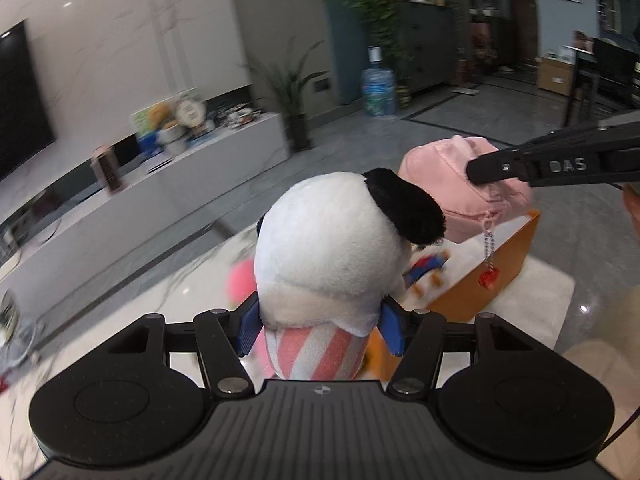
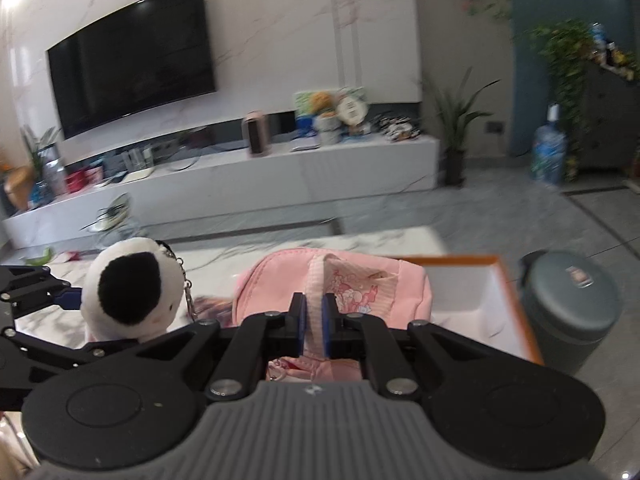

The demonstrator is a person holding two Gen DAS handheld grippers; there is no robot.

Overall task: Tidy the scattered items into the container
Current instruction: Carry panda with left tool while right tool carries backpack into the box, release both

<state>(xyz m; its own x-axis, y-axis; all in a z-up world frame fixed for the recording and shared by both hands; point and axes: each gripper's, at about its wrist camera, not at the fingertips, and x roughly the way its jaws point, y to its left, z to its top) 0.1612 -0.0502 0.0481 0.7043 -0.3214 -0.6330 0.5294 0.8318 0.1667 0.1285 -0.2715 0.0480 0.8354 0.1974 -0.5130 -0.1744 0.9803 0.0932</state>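
Note:
My left gripper (image 1: pixel 318 326) is shut on a white plush toy (image 1: pixel 332 248) with a black ear and a pink-striped body, held above the marble table. The same toy shows in the right wrist view (image 2: pixel 132 288), at the left of the pink bag. My right gripper (image 2: pixel 314 326) is shut on the strap of a small pink bag (image 2: pixel 360 284) and holds it over the orange box (image 2: pixel 516 292) with a white inside. In the left wrist view the right gripper (image 1: pixel 480 170) pinches the pink bag (image 1: pixel 452 196) above the orange box (image 1: pixel 492 264).
A grey lidded canister (image 2: pixel 568 308) stands right of the box. Small colourful toys (image 1: pixel 428 268) lie by the box and a pink item (image 1: pixel 240 280) lies behind the plush. The white marble table (image 1: pixel 168 292) carries them. A TV console (image 2: pixel 280 172) is across the floor.

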